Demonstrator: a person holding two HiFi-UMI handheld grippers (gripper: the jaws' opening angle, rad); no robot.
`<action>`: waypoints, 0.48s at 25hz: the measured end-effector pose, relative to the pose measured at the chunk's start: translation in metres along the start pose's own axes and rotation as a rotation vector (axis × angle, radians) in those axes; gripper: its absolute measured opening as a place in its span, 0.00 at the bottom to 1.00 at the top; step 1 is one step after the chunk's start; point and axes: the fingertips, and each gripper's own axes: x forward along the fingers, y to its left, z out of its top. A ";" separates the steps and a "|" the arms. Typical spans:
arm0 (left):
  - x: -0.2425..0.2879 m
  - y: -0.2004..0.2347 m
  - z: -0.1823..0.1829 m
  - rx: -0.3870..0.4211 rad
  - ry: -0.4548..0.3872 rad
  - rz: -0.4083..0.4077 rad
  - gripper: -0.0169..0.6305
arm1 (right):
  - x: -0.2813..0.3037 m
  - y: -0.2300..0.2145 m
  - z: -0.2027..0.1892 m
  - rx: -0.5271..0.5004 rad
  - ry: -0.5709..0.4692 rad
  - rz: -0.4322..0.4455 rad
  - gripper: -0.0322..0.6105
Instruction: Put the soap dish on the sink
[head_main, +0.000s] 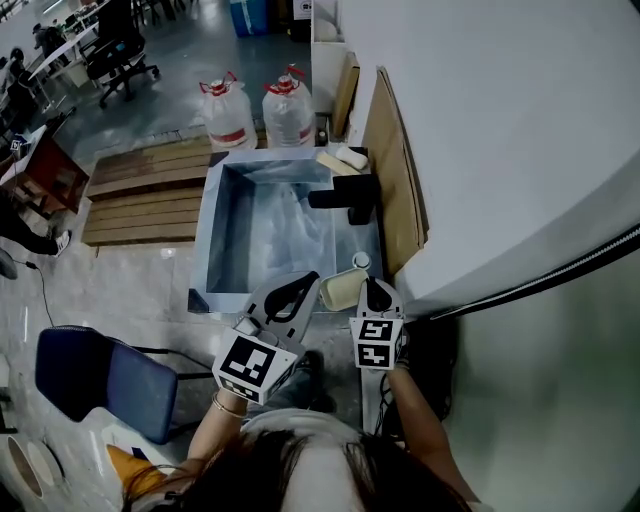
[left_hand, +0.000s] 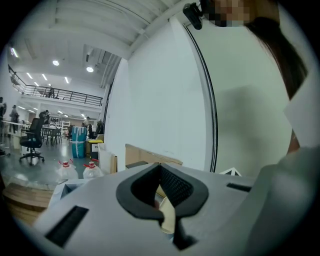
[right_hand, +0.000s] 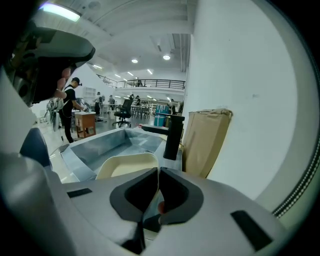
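Gently, the left gripper (head_main: 308, 283) is pinching what looks like the rim of the cream dish (head_main: 343, 290), setting it on the sink's (head_main: 212, 230) near edge below the tap (head_main: 345, 195). The right gripper (head_main: 372, 286), jaws closed and empty, is hovering alongside, likely to steady it.

The metal sink (head_main: 214, 228) fills the centre of the head view. On its right rim stands a black faucet (head_main: 346, 197). 2 pale blocks (head_main: 341, 158) lie at its far right corner, and a small white round thing (head_main: 361, 260) sits nearer. The cream soap dish (head_main: 340, 290) is at the near right corner; whether it rests there cannot be told. On the grey floor (head_main: 140, 285) are 2 water jugs (head_main: 229, 112) at upper centre, a wooden pallet (head_main: 150, 195) at left and a blue chair (head_main: 95, 378) at lower left.
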 end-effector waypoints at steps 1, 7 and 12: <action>0.001 0.000 0.000 0.001 0.002 -0.003 0.04 | 0.002 0.000 -0.001 -0.004 0.004 -0.001 0.10; 0.006 0.002 -0.009 -0.003 0.018 -0.016 0.04 | 0.015 0.001 -0.014 -0.015 0.030 -0.003 0.10; 0.008 0.006 -0.011 -0.007 0.031 -0.020 0.04 | 0.023 -0.001 -0.019 -0.013 0.047 -0.005 0.10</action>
